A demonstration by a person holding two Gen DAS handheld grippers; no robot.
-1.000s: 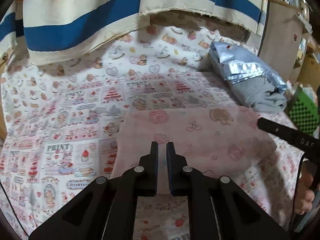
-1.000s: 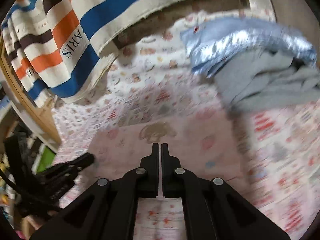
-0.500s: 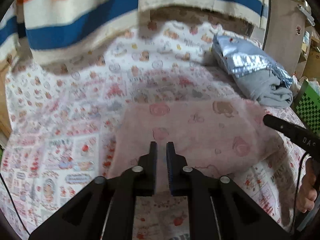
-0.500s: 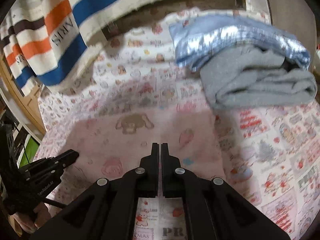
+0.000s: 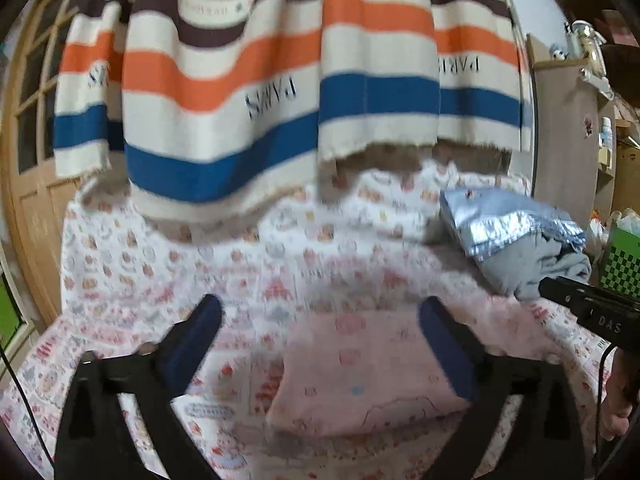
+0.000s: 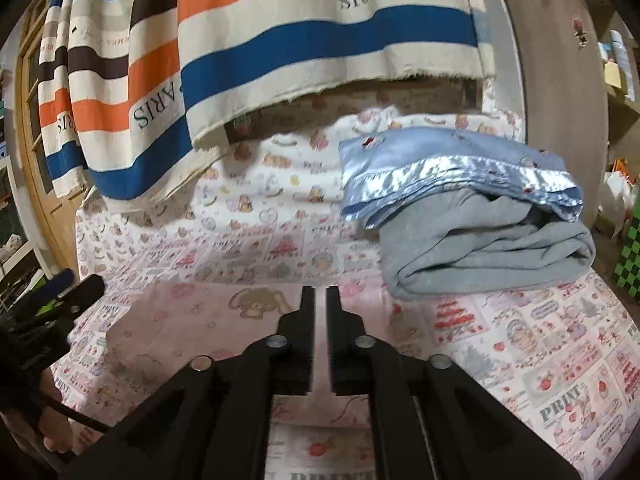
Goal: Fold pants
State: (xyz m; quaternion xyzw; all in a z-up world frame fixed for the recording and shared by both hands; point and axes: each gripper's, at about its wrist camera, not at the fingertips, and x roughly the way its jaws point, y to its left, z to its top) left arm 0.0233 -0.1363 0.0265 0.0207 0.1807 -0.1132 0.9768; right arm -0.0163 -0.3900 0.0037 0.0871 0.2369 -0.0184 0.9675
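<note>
The pink pants lie folded in a flat rectangle on the patterned bedsheet. In the right wrist view the pants carry a brown bunny print. My left gripper hovers above the pants with its jaws wide open and empty. My right gripper is over the right part of the pants, its jaws almost together with a narrow gap and nothing between them. The right gripper's tip shows at the right edge of the left wrist view.
A folded stack with a blue satin-edged blanket on a grey garment sits at the back right of the bed. A striped cloth hangs over the far side. A wooden door stands at the left, a cabinet at the right.
My left gripper has opened wide and lifted and tilted up from the pants. My right gripper has pulled back a little and its jaws have parted slightly.
</note>
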